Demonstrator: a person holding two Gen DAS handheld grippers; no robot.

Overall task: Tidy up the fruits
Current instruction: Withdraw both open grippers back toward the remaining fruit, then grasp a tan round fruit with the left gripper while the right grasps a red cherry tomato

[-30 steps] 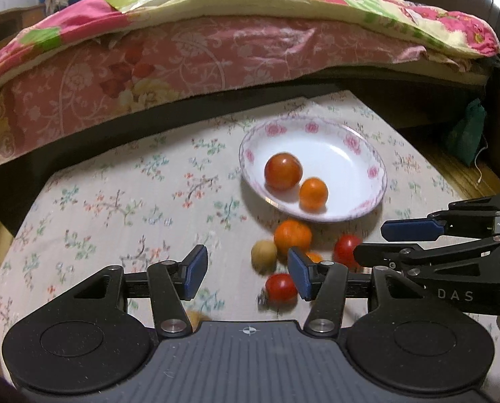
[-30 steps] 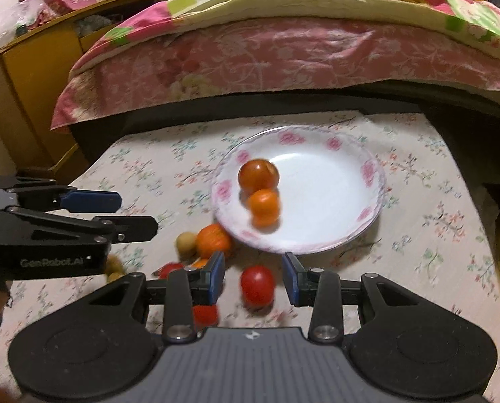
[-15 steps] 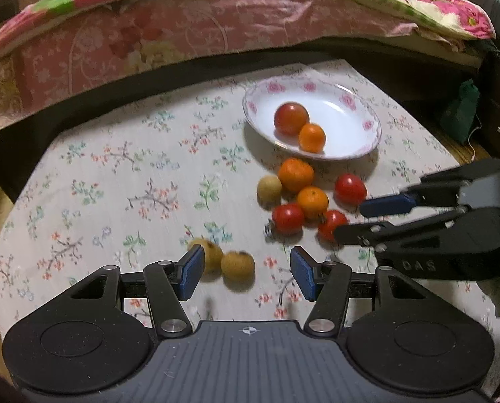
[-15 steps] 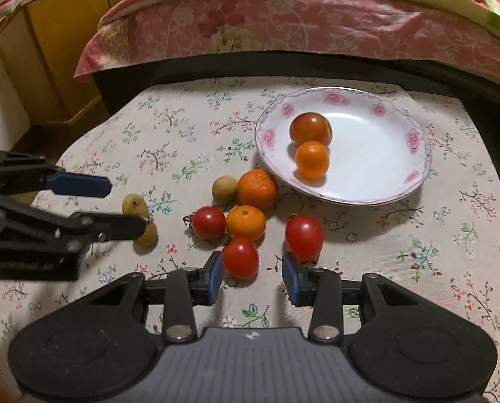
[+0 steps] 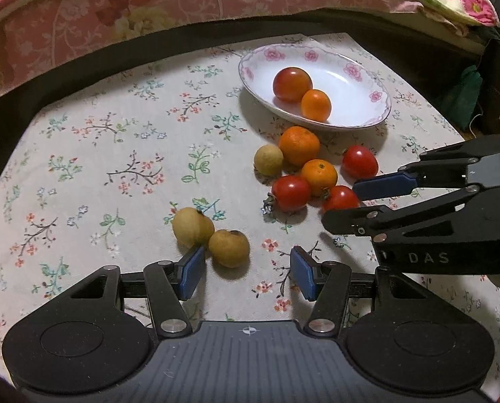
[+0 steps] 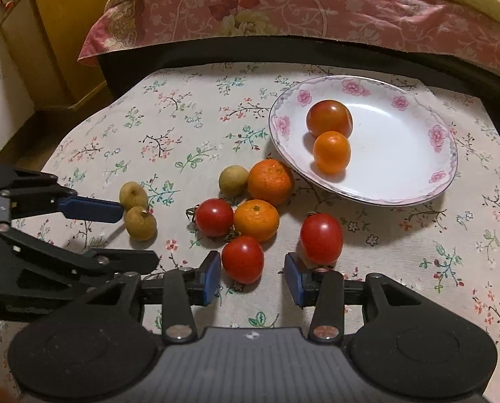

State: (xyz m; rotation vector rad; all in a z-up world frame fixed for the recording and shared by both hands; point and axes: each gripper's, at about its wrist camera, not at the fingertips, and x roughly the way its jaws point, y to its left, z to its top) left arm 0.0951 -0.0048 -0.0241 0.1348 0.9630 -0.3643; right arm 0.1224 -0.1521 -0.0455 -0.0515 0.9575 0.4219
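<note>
Longans at left, touching, between wide-open, empty left gripper tips. Tomatoes and oranges clustered mid-cloth; nearest tomato just ahead of right gripper, spread wide, holding nothing. Plate far right, holding tomato and orange.

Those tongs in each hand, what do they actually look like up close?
Both are matte black plastic. The left tongs and right tongs each have two short fingers tipped with blue pads, jointed by black links on silver pins. Behind sits a ribbed grey-black body with two round discs and a small crosshair mark. Seen side-on, one casing bears the white letters "DAS". No cables or sleeves show.
</note>
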